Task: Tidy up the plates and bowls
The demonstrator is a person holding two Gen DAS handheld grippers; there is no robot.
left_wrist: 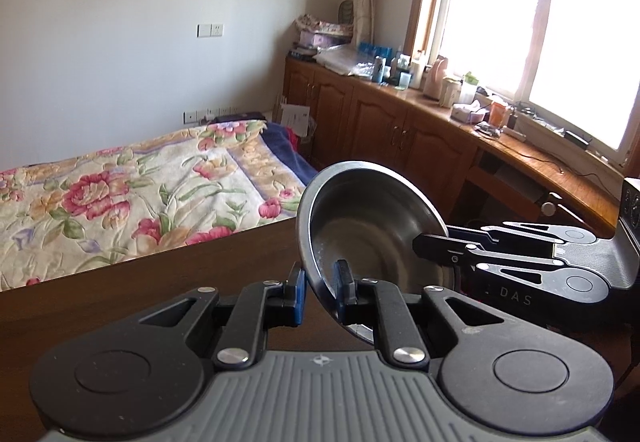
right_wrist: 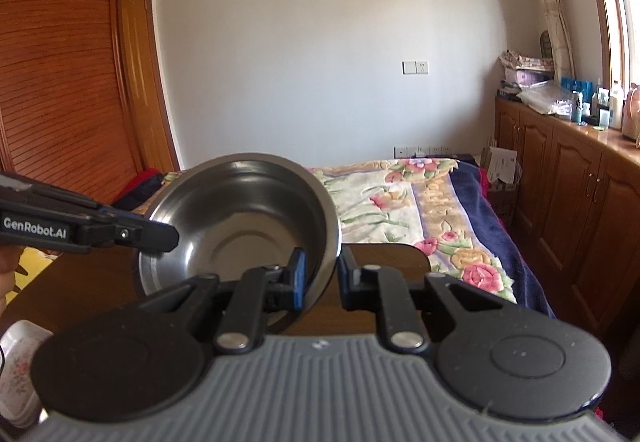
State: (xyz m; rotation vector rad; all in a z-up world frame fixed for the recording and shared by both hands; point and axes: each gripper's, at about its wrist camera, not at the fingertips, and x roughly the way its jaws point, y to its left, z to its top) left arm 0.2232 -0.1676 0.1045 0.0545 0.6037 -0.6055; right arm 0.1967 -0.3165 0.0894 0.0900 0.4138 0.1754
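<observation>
A stainless steel bowl is held tilted above the dark wooden table. My left gripper is shut on its near rim, one blue pad inside the bowl and one outside. My right gripper reaches in from the right and clamps the opposite rim. In the right wrist view the same bowl has its right wall pinched in my right gripper, while my left gripper bites the left rim. The bowl is empty.
A white floral dish lies at the table's left edge. Beyond the table is a bed with a flowered blanket. Wooden cabinets with a cluttered counter run under the window at right.
</observation>
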